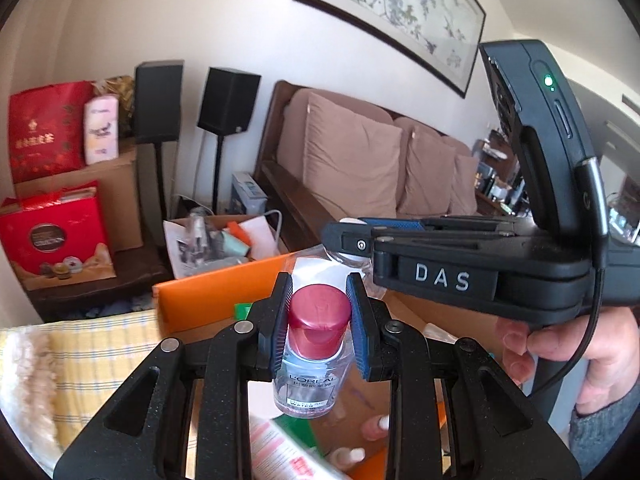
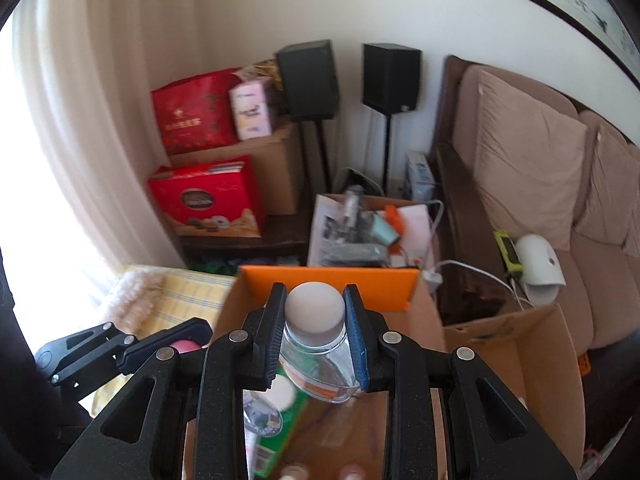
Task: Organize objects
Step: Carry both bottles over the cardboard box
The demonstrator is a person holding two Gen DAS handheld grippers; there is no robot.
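Above the cardboard box [image 2: 500,344], left fingers [image 1: 292,320] clamp a pink-capped bottle [image 1: 316,344]; right fingers [image 2: 354,332] clamp a white-capped bottle [image 2: 316,332].

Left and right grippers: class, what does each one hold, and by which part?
Left gripper holds a small pink-capped bottle by its cap; right gripper holds a clear white-capped bottle at its cap and neck.

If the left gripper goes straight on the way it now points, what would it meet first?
Probably the orange flap of the cardboard box, just beyond the pink-capped bottle that the left gripper holds; depth is unclear.
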